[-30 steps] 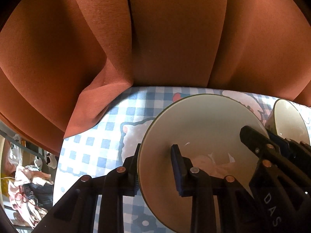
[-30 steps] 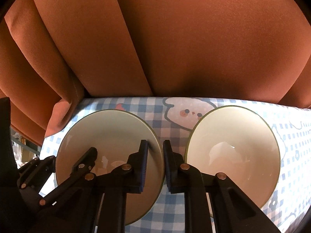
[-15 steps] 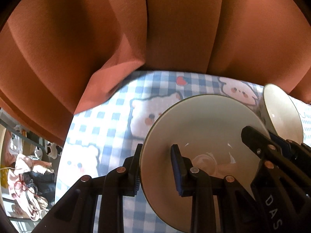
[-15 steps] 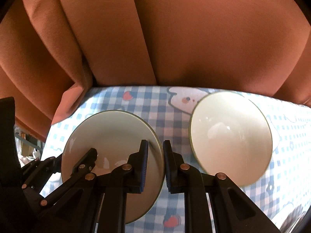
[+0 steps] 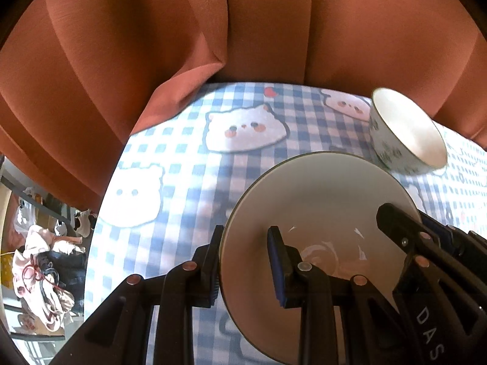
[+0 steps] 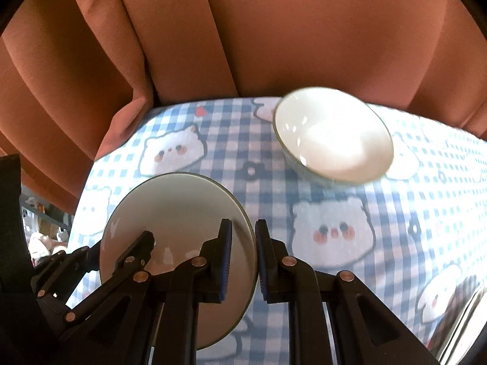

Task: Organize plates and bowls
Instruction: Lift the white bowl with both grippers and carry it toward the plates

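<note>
Between the two grippers hangs one plate [image 5: 319, 200] above the checked tablecloth [image 5: 182, 188]: the left gripper [image 5: 243, 270] pinches its left rim, the right gripper [image 6: 243, 264] its right rim. Beyond the right gripper, a white bowl [image 6: 333, 137] appears on the cloth, well apart.

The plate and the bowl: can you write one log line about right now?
left gripper: shut on plate rim | right gripper: shut on plate's other rim | bowl: on checked tablecloth, untouched

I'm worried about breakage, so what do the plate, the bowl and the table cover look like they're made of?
Plate: likely glazed ceramic, glossy cream with a thin dark rim and sharp highlights. Bowl: probably the same glazed ceramic, shiny white inside, patterned outside. Tablecloth: smooth blue-and-white check printed with cartoon animals, possibly wipeable plastic or cloth; the look leaves that open.
</note>
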`<control>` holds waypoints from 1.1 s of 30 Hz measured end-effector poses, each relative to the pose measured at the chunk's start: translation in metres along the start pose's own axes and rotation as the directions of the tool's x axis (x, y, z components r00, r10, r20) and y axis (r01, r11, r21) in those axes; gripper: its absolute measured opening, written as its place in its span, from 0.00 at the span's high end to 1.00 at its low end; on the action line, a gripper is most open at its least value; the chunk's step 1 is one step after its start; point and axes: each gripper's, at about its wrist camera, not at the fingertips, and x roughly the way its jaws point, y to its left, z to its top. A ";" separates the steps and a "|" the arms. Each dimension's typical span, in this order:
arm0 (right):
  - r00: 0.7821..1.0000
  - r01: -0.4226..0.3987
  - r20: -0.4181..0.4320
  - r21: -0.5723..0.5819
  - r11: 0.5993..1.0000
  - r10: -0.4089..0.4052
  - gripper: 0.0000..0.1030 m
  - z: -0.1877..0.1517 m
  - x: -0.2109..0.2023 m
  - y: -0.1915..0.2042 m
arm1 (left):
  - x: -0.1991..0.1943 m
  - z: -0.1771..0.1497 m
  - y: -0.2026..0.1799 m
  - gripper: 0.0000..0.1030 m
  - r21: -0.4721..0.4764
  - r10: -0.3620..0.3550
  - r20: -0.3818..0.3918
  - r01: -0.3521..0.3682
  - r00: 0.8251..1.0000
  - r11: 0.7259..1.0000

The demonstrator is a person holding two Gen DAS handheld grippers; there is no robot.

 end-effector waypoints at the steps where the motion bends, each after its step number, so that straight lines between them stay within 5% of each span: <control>1: 1.000 0.000 -0.003 0.001 1.000 0.000 0.82 -0.005 -0.002 0.000 | -0.002 -0.004 0.000 0.75 -0.001 0.001 -0.003 -0.001 1.000 1.000; 10: 1.000 -0.004 -0.023 0.010 1.000 0.004 0.82 -0.037 -0.026 -0.006 | -0.033 -0.041 -0.001 0.75 -0.013 -0.012 -0.022 0.012 1.000 1.000; 33: 0.992 0.036 0.119 0.087 0.996 -0.046 0.82 -0.097 -0.157 -0.012 | -0.147 -0.090 -0.010 0.75 0.038 -0.084 0.121 0.080 0.989 0.996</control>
